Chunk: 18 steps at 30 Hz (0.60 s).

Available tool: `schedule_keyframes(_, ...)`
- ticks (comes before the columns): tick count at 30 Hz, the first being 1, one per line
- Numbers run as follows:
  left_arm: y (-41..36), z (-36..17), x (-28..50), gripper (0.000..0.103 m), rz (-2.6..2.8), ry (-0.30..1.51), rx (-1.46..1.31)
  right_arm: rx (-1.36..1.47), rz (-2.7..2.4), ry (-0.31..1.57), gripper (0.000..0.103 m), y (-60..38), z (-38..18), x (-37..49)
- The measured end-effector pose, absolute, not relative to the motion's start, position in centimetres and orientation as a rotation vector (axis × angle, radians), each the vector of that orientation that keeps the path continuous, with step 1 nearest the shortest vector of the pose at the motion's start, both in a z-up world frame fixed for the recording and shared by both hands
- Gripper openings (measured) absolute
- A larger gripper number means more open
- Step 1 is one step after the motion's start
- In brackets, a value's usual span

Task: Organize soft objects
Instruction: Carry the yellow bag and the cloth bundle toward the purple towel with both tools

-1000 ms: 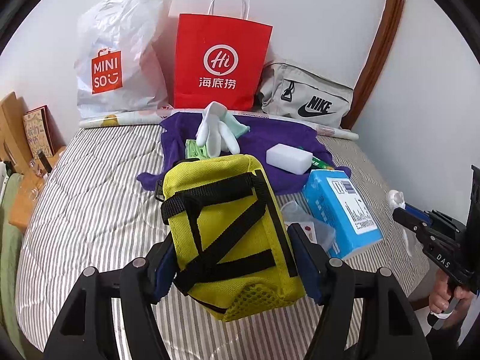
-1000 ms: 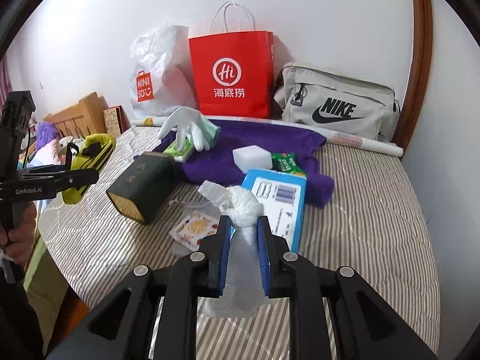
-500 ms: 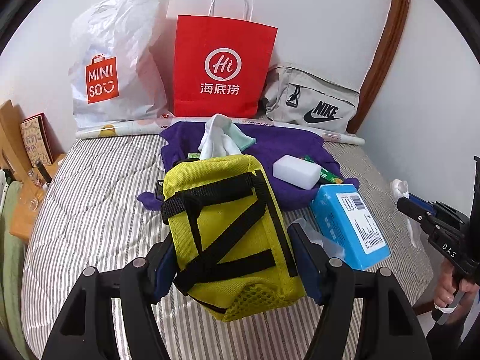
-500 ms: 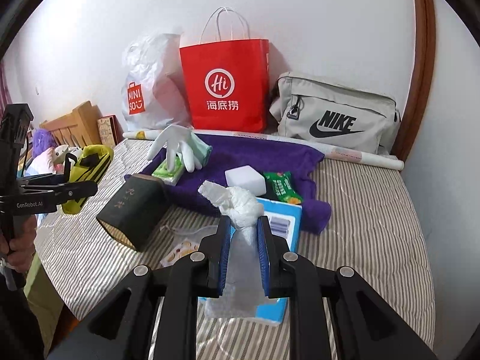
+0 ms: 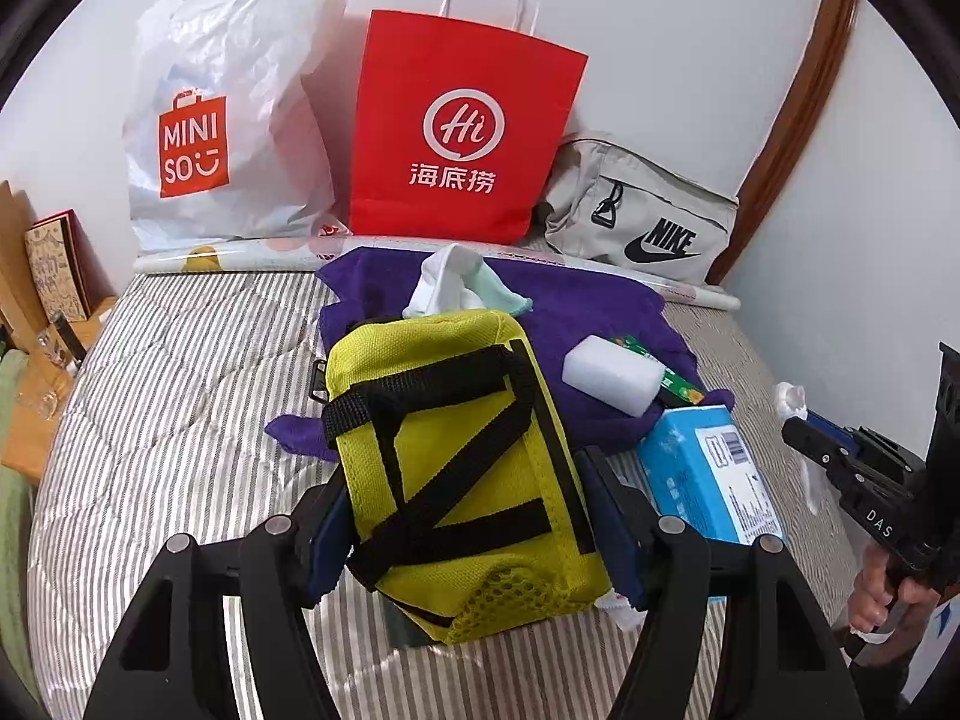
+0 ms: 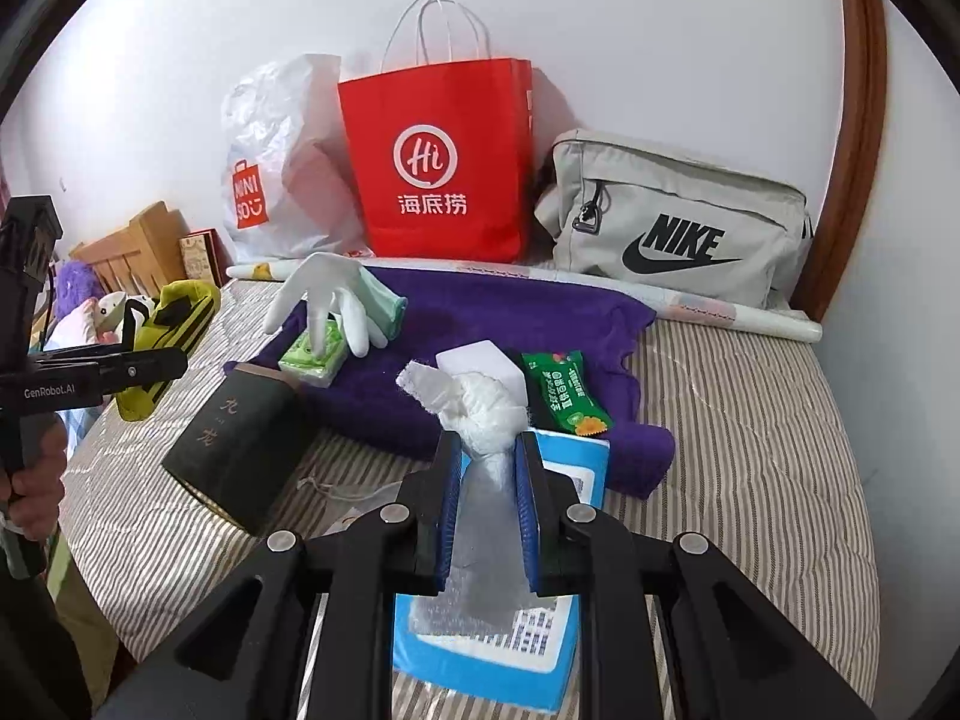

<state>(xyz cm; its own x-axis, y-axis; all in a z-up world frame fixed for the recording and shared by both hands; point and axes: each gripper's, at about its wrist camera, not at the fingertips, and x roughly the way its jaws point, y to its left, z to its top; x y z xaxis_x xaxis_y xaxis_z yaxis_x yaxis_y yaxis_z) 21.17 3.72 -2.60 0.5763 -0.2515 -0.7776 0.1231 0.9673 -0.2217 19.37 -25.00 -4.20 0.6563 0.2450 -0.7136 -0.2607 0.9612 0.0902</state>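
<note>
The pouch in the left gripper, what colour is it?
The pouch is yellow with black straps, seen best in the left wrist view.

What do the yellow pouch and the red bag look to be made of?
The yellow pouch looks like coarse woven nylon with black webbing straps and a mesh pocket. The red bag looks like matte paper: stiff flat sides, sharp creases, twisted white cord handles.
</note>
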Motion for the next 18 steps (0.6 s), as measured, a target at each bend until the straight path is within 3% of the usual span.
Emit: schedule_keyframes(18, 4.7, -4.9, 28.1, 0.067, -0.221, 0.972, -0.178, -0.059, 0.272, 0.817, 0.018, -24.5, -5.4, 25.3)
